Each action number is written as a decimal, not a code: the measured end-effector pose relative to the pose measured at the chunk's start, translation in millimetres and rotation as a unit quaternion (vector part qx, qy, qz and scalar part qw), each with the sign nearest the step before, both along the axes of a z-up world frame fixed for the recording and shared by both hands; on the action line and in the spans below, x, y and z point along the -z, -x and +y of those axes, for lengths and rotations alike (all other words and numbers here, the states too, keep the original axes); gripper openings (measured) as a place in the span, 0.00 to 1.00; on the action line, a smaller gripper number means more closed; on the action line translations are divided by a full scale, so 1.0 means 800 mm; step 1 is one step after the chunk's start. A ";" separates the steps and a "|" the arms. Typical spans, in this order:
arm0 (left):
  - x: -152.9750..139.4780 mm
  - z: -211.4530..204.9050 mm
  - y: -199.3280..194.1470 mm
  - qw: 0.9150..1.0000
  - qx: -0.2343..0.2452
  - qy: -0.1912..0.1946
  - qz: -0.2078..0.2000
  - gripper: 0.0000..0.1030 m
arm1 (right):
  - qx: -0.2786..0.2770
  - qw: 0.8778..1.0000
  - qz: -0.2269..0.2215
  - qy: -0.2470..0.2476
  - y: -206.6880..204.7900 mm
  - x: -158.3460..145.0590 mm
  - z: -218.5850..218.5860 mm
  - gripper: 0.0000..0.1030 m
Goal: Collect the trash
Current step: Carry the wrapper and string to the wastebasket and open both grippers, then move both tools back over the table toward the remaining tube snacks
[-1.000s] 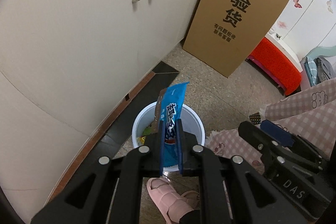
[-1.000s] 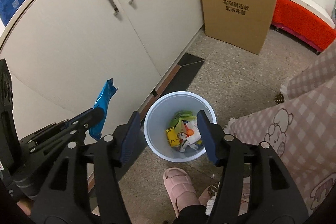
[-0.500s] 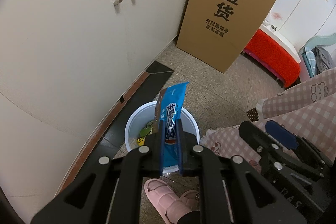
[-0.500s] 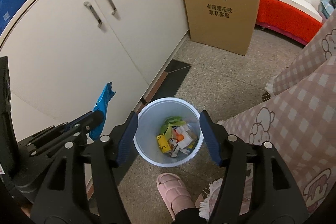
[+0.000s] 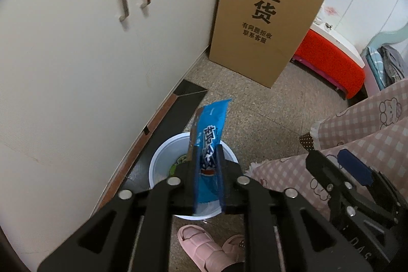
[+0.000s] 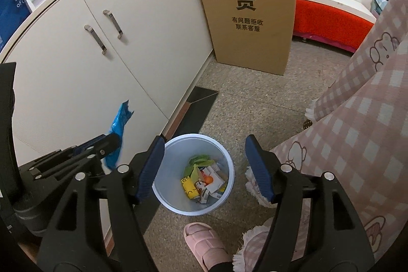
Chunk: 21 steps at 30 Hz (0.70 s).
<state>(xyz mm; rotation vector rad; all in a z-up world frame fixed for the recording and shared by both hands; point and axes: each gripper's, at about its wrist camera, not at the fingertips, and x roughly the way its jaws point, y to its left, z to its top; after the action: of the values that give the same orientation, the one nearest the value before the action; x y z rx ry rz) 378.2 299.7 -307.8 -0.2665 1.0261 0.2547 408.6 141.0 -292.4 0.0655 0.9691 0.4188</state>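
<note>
Over the white bin (image 6: 193, 173) on the floor beside the cabinet (image 5: 84, 63), the left hand-held gripper (image 5: 207, 165), jaws just easing apart around the blue wrapper (image 5: 210, 144), should centre before dropping it, while the right hand-held gripper (image 6: 207, 167) hangs wide and empty.

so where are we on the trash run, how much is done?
Done: the white bin already holds several wrappers and cartons. In hand: the left hand-held gripper has the blue wrapper between its jaws above the bin; the jaws have just been opening and a gap shows on one side, so the drop looks under way. The right hand-held gripper is open and empty. Left: the wrapper dropping in; no other loose trash is visible.
</note>
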 end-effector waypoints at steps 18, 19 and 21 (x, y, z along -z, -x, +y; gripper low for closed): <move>-0.074 0.004 0.071 0.997 -0.031 -0.053 -0.036 0.64 | -0.041 0.998 -0.042 -0.037 0.065 -0.089 -0.007 0.64; -0.092 0.002 0.082 0.997 -0.037 -0.056 -0.049 0.65 | -0.044 0.997 -0.053 -0.040 0.074 -0.103 -0.011 0.64; -0.115 -0.002 0.095 0.995 -0.040 -0.056 -0.067 0.66 | -0.044 0.995 -0.072 -0.047 0.087 -0.131 -0.020 0.64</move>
<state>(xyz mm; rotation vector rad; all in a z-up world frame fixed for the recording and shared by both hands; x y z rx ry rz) 302.0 298.3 -215.7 -0.2195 0.8669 0.3619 339.3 124.8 -188.0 0.0768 0.8112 0.5442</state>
